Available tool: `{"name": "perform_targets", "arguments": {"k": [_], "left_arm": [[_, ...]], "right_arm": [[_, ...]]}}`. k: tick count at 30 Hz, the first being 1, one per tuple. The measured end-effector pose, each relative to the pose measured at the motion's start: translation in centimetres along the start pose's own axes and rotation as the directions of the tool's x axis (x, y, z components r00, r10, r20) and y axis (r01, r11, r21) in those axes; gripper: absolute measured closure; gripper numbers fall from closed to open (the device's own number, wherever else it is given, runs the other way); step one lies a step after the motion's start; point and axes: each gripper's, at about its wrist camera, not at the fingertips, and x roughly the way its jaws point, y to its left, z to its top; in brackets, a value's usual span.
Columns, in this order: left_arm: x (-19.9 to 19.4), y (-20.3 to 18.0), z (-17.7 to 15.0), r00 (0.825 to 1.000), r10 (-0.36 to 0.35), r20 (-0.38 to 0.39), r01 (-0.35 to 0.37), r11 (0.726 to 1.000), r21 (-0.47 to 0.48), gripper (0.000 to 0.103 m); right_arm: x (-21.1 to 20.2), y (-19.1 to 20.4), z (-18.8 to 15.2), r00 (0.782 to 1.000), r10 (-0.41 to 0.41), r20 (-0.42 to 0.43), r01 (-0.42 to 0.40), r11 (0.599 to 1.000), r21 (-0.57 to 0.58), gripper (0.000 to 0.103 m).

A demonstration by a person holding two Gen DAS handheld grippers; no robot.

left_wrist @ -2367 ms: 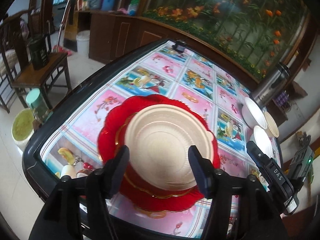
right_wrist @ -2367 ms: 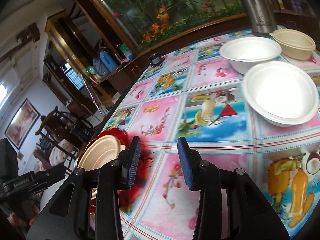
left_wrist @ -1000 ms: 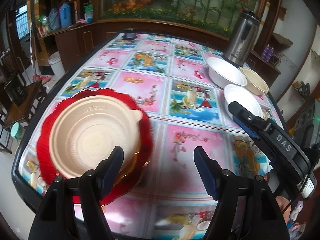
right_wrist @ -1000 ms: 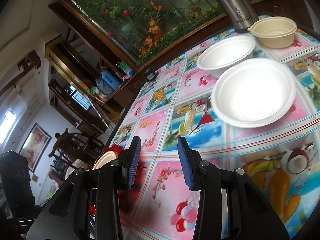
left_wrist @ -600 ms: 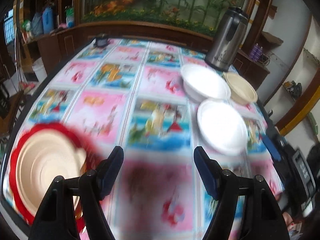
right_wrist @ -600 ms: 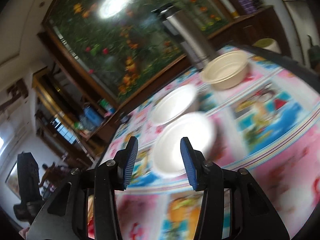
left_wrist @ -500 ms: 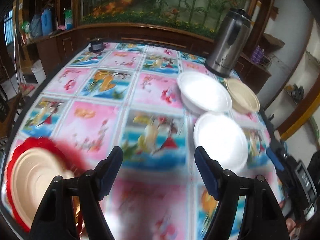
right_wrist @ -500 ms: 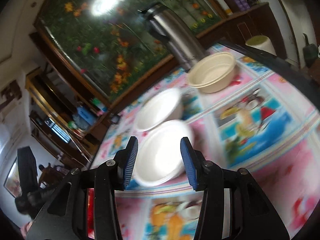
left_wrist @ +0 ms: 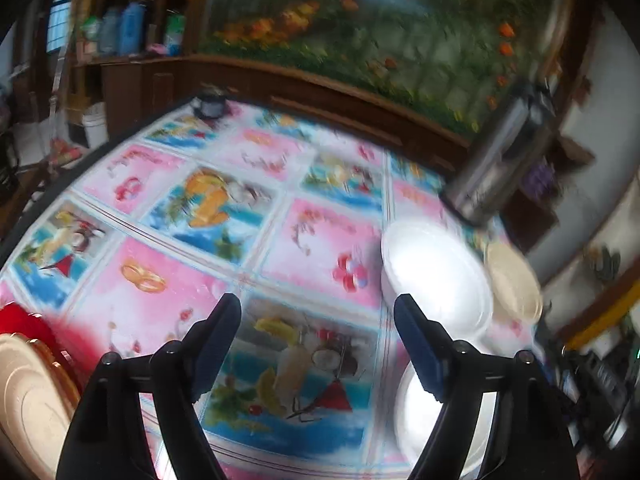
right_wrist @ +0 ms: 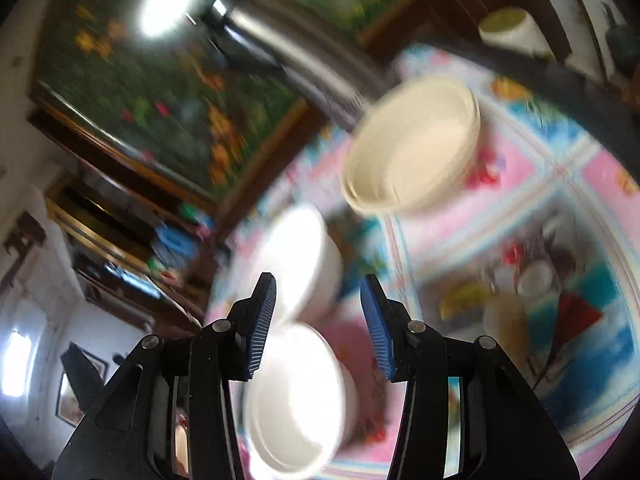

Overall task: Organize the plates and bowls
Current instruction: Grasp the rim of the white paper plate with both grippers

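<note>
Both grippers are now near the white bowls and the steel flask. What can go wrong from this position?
1. The left gripper, its jaws opening with nothing between them, and the right gripper, also empty, head for the same near white bowl; they might collide.
2. The far white bowl and the beige bowl sit close together, so a careless grab could push one into the steel flask.

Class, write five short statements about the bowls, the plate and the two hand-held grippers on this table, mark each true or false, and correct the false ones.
1. Two white bowls sit near a beige bowl. True.
2. The left hand-held gripper grips a white bowl. False: its jaws are opening, with nothing between them.
3. A metal flask stands behind the bowls. True.
4. The red plate is bare. False: a beige dish lies on it.
5. The right hand-held gripper holds the beige bowl. False: it holds nothing.
</note>
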Motion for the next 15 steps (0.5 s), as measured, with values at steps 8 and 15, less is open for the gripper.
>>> {"name": "perform_targets", "arguments": {"k": [8,15], "left_arm": [[2.4,1.1,-0.9,0.988,-0.093,-0.124,0.088,0.995,-0.044,0.024],[3.1,0.3,-1.7,0.985,-0.089,-0.151,0.088,0.996,-0.015,0.024]], "right_arm": [[0.7,0.1,0.2,0.988,-0.037,-0.150,0.038,0.999,0.006,0.059],[2.3,-0.1,-1.0,0.971,-0.046,-0.235,0.045,0.999,-0.009,0.059]]}}
